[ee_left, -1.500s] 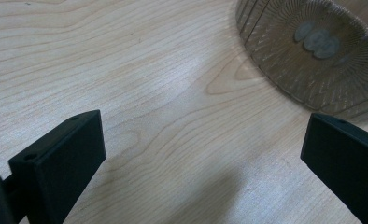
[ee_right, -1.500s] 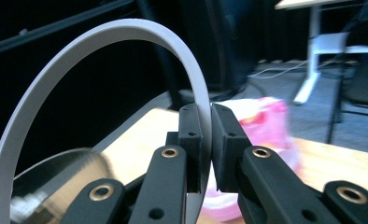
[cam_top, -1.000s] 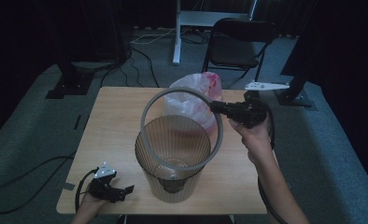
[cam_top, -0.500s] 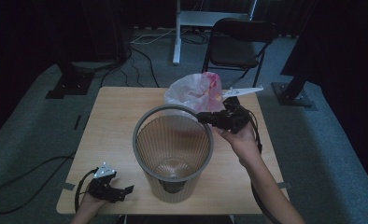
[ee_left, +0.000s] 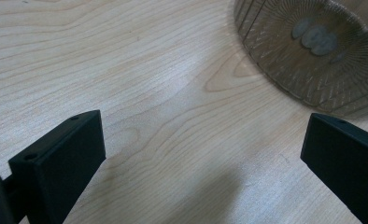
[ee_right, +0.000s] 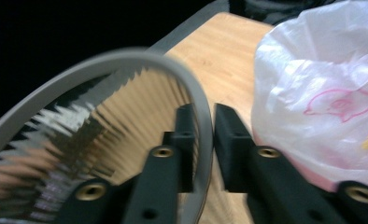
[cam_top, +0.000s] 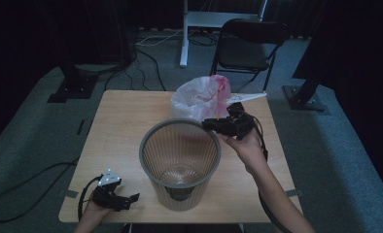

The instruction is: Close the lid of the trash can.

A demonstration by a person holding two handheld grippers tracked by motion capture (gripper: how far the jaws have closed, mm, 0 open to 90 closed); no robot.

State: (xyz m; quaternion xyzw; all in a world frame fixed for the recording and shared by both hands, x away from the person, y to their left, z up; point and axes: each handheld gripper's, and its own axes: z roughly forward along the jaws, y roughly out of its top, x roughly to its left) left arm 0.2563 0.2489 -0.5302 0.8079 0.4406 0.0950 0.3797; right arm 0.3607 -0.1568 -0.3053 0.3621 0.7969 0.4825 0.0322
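A grey ribbed wastebasket [cam_top: 180,165] stands upright near the front middle of the wooden table [cam_top: 121,121]. My right gripper [cam_top: 210,124] is shut on its rim at the back right; in the right gripper view the grey rim [ee_right: 205,140] runs between the two black jaws of the right gripper [ee_right: 203,123]. A white plastic bag [cam_top: 199,99] with pink print sits just behind the basket, and it is close on the right [ee_right: 322,93] in the right gripper view. My left gripper [cam_top: 126,200] rests open on the table at the front left, with the wastebasket base [ee_left: 313,46] ahead of it.
A white flat object [cam_top: 248,97] lies at the table's back right, behind the right gripper. Beyond the table stand a black chair [cam_top: 250,46] and a white desk leg [cam_top: 183,34]. Cables trail over the dark floor at the left.
The right gripper has lowered the wastebasket from a tilted, lifted pose to upright on the table, moving left and down with the rim. The left gripper has stayed put.
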